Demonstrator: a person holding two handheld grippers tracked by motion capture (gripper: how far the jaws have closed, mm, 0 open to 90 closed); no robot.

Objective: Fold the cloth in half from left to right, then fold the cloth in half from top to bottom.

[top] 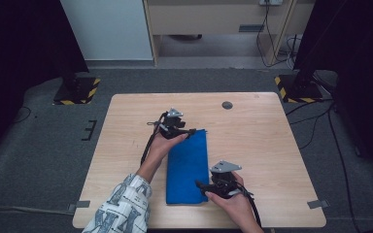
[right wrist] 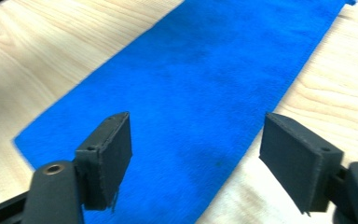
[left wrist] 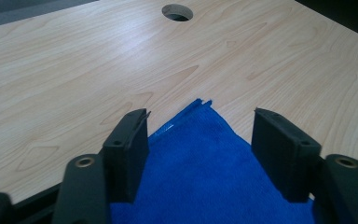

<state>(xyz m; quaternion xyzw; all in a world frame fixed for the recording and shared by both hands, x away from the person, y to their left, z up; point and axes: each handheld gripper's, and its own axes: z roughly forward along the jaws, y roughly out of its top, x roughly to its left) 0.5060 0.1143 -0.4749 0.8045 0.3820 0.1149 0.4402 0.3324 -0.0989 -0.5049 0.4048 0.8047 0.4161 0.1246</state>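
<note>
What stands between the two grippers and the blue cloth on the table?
Nothing visible does. The blue cloth lies flat on the table; the left gripper is at its far corner, the right gripper at its near edge, both with jaws open above it.

A bright blue cloth (top: 188,167) lies flat on the light wooden surface (top: 252,141), folded into a long narrow rectangle whose length runs from the near edge toward the far side. Its nap looks soft and short, like microfibre. At one far corner (left wrist: 204,103) the folded layers show slightly offset.
</note>
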